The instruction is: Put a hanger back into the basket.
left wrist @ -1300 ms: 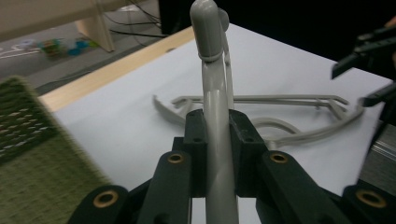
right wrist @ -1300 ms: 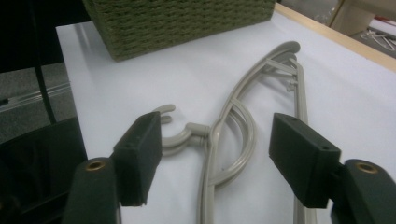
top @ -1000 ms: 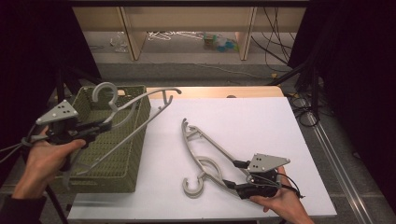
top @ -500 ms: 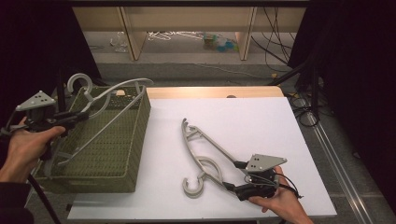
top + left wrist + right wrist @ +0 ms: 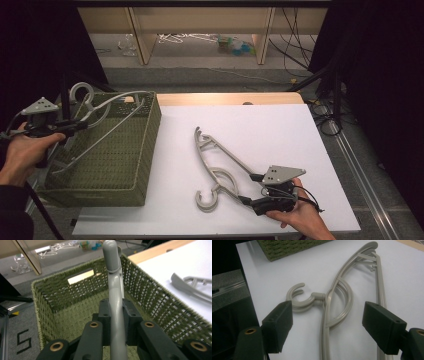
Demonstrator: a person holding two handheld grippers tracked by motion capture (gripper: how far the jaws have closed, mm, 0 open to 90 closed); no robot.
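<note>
High view: the left tool (image 5: pixel 75 125) grips a hanger (image 5: pixel 107 120) over the basket (image 5: pixel 142 165); the right tool (image 5: pixel 252 190) (jaws just widening, nothing clamped) straddles a second hanger (image 5: pixel 220 162) on the counter (image 5: pixel 280 130).

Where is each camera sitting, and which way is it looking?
High view: above the person's side, looking forward and down at the white table; both forearms and hands show.
Left gripper view: on the left gripper, looking into the green basket; its jaws clamp a grey hanger.
Right gripper view: on the right gripper, jaws open above stacked hangers.
All three show hangers and the basket.
</note>
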